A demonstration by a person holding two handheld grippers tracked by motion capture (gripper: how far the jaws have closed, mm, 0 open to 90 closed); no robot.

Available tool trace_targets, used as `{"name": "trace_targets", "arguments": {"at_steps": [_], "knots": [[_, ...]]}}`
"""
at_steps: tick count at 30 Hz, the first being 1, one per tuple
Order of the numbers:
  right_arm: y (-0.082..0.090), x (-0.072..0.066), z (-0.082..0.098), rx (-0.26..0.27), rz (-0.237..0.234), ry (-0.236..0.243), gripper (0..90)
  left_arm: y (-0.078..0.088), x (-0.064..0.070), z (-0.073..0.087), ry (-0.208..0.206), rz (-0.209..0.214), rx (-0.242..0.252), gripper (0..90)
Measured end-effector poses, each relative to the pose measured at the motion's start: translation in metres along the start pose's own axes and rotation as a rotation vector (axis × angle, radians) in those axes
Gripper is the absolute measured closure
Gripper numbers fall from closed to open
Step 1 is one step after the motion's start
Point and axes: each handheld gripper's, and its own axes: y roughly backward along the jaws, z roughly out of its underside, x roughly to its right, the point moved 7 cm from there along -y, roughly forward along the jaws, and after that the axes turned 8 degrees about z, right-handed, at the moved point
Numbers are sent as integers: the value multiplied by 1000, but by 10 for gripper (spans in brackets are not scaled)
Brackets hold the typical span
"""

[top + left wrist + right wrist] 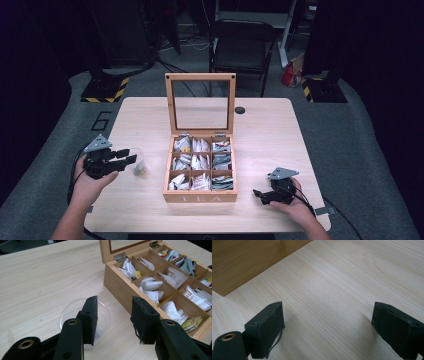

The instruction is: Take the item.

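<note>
High view: one clear glass cup point(137, 164) stands left of one nine-compartment wooden tea box point(200, 196). The left gripper point(129, 155), jaws half apart, straddles the cup's near rim; the right gripper point(258, 195) gapes wide, empty.

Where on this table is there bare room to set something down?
Bare wood lies between the tea box and the right gripper, and across the table beside the raised lid. It is crowded between the left gripper and the box, where the glass cup stands.
</note>
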Motion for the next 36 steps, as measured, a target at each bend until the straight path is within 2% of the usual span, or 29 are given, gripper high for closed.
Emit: {"name": "trace_targets", "arguments": {"at_steps": [2,5,15,28,36], "knots": [[0,0,0,0,0,-1,102,-2,5,5,2,7,3,533],[0,0,0,0,0,0,102,-3,7,8,3,0,6,524],[0,0,0,0,0,0,101,-5,14,27,1,15,-3,509],[0,0,0,0,0,0,102,-12,23,39,-20,10,-22,476],[0,0,0,0,1,-1,102,-18,28,49,-25,30,-40,468]]}}
